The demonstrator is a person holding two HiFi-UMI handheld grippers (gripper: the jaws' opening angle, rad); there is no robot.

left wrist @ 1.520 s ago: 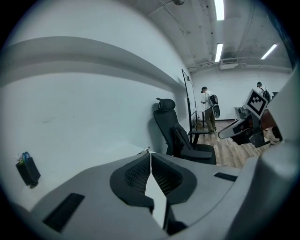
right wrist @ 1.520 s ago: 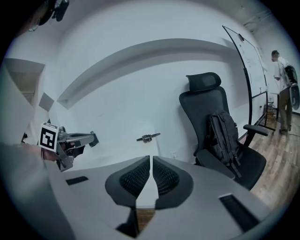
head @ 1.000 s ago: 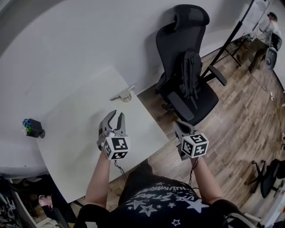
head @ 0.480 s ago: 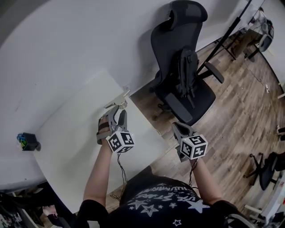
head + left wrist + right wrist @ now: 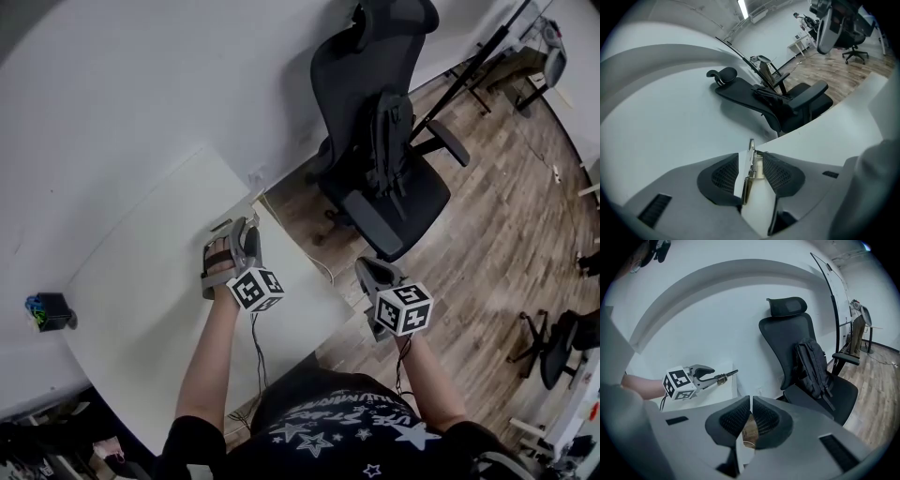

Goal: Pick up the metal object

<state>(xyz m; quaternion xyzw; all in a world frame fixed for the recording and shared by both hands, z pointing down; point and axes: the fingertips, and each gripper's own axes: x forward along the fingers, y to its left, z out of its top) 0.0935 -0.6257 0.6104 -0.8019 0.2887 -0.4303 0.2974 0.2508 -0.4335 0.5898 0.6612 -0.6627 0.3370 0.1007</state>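
Little is done: the left gripper (image 5: 239,232) is opening its jaws around the metal object (image 5: 751,168); gripping and lifting remain. The right gripper (image 5: 751,400) is closed, empty.

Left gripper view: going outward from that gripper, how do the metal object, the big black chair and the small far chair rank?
1. Metal object, between the left gripper's opening jaws.
2. Big black chair, past the table.
3. Far chair, upper right.
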